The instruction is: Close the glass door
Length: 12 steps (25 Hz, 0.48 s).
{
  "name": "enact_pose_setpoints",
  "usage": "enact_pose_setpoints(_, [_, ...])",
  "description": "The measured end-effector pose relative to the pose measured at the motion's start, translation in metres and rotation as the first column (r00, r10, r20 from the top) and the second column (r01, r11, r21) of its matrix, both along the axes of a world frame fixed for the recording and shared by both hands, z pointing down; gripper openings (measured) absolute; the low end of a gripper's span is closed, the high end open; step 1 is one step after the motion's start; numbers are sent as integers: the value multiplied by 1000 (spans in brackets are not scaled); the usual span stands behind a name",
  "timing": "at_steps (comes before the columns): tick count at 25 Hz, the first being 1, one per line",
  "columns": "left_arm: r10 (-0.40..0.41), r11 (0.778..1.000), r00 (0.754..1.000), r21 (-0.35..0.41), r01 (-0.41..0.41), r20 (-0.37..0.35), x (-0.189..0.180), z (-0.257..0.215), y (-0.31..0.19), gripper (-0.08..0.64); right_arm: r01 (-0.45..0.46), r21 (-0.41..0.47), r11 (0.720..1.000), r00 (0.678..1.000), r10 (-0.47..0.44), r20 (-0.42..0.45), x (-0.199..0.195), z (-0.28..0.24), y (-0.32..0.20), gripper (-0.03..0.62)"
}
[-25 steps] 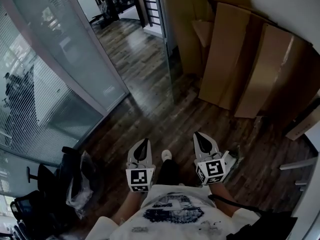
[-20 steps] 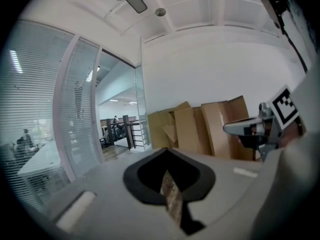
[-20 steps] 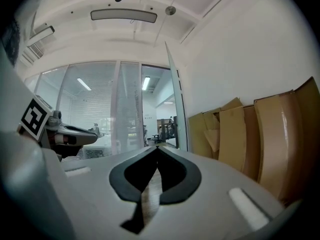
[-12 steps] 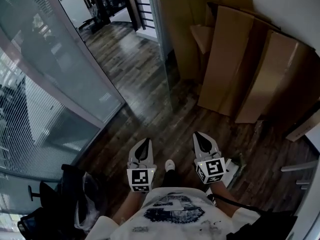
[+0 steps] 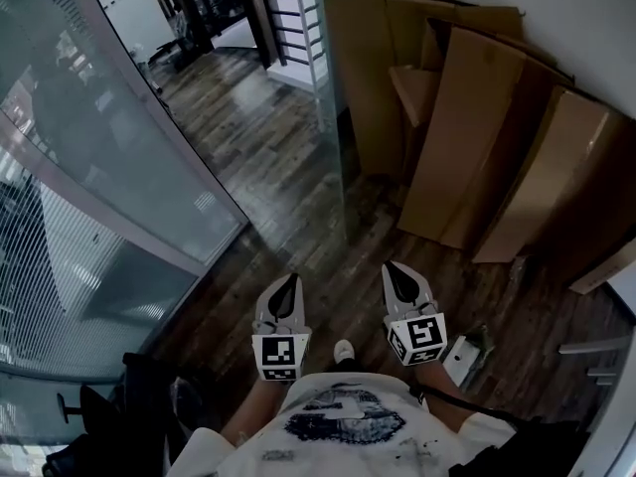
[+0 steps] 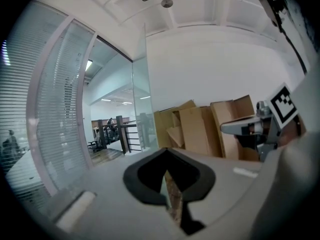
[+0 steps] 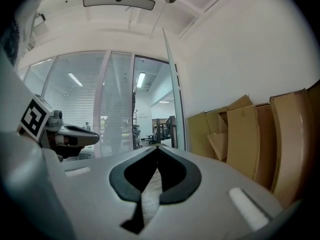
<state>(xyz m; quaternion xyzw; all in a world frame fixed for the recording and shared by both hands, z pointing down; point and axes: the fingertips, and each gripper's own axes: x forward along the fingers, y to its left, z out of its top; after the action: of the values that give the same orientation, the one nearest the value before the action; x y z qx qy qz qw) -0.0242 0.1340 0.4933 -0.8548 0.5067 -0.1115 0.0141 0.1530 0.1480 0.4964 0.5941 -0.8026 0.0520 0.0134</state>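
The glass door (image 5: 332, 117) stands open ahead, seen nearly edge-on, its lower corner on the wood floor in front of me. In the left gripper view the glass door (image 6: 140, 99) rises left of centre; in the right gripper view the glass door's edge (image 7: 175, 109) runs up the middle. My left gripper (image 5: 290, 279) and right gripper (image 5: 395, 267) are held side by side at waist height, both pointing at the door and well short of it. The left gripper's (image 6: 166, 150) jaws meet at the tips with nothing between them. So do the right gripper's (image 7: 157, 146).
Large cardboard sheets (image 5: 477, 137) lean on the white wall right of the door. A curved frosted glass wall (image 5: 89, 167) runs along the left. A dark chair and bag (image 5: 139, 405) sit at lower left. A small white object (image 5: 462, 358) lies on the floor by my right.
I have walked forward with both grippers held level. The door and cardboard have come nearer and lower in view, and the chair and bag have slid toward the bottom-left corner.
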Motion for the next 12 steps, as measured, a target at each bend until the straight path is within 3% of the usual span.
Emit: enact_pose_setpoints(12, [5,1000,1000,-1,-5,-12,-16,1,-64,3,-20,-5,1000,1000,19,-6,-12,-1,-59,8])
